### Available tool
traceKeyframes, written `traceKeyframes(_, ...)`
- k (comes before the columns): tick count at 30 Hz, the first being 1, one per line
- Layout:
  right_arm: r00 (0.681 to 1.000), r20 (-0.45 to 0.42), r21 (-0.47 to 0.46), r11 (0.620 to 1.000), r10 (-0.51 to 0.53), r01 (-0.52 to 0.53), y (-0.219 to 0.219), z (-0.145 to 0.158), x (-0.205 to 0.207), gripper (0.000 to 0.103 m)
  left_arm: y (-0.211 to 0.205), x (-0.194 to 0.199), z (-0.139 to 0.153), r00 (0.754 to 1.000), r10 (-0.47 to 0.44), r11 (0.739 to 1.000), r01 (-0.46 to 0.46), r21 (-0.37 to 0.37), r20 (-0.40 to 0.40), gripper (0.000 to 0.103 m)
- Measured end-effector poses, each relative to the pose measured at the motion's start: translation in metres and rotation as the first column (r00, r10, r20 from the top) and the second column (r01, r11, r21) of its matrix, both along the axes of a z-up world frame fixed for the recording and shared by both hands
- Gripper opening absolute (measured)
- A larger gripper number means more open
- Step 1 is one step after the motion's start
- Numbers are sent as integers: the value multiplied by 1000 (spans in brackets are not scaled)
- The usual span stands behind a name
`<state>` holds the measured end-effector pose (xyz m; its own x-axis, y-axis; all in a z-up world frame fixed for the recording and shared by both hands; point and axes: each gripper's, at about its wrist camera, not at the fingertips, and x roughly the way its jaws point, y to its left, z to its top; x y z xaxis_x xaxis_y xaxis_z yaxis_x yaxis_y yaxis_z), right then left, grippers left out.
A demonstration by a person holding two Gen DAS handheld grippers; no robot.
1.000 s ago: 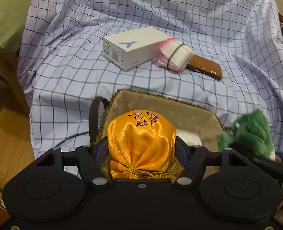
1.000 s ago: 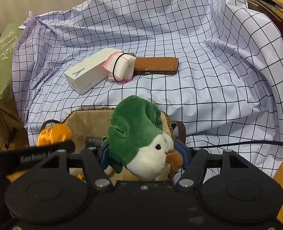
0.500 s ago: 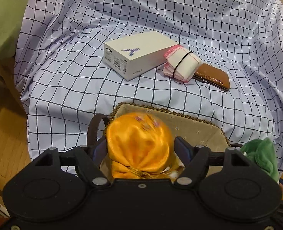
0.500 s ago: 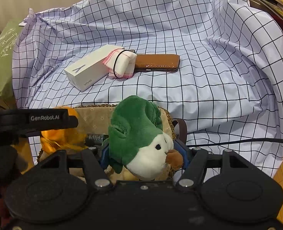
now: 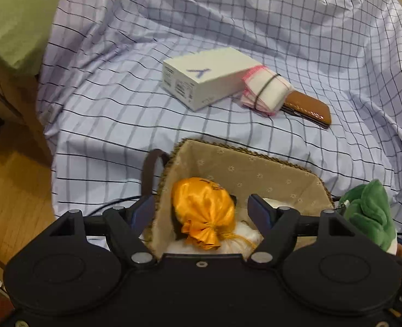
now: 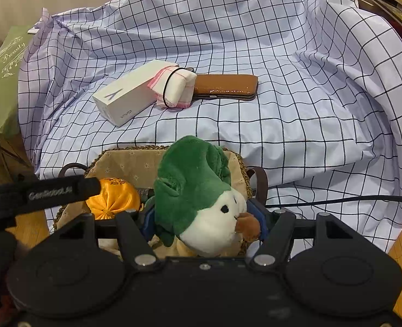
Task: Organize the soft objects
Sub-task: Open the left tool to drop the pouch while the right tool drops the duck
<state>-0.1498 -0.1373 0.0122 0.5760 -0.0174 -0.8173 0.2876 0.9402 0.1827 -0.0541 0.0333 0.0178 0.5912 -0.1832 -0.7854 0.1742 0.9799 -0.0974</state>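
Observation:
An orange satin pouch (image 5: 203,204) lies inside the beige-lined woven basket (image 5: 255,158), resting on something white (image 5: 275,204). My left gripper (image 5: 201,203) hovers open over it, its pads clear of the pouch on both sides. From the right wrist view the same pouch (image 6: 113,199) shows at the left end of the basket (image 6: 124,150), under the left gripper's black body (image 6: 51,190). My right gripper (image 6: 203,212) is shut on a green and white plush bird (image 6: 192,179), held above the basket's right end. That bird (image 5: 369,212) appears at the right edge of the left wrist view.
Beyond the basket, on the checked sheet (image 6: 282,125), lie a white box (image 5: 209,81), a banded folded cloth (image 5: 266,92) and a brown leather case (image 5: 307,109). A green bag (image 6: 2,68) stands at far left. A black cable (image 6: 337,199) runs right of the basket.
My left gripper opened and let go of the orange pouch, which dropped into the basket. The right gripper kept still with the plush bird in it.

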Motion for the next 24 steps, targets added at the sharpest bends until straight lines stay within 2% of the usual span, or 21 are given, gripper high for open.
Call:
traceKeyframes(3,1000,-4,4,1000,10,-10,1,0,1,66,5,-6,4,999,28,1000,-28,8,29,75)
traceKeyframes(7,1000,-3,7,1000,27,-27,2,0,1,67,8,-10,2,999,33,999,-34,18,37,75)
traceKeyframes(16,999,11,21,999,42,-43,0,2,1,71,3,-13,-3,1000,7,999,-8,35,24,75)
traceKeyframes(24,998,25,15,999,49,-49,2,4,-1,71,3,-13,-5,1000,3,999,-4,37,12,75)
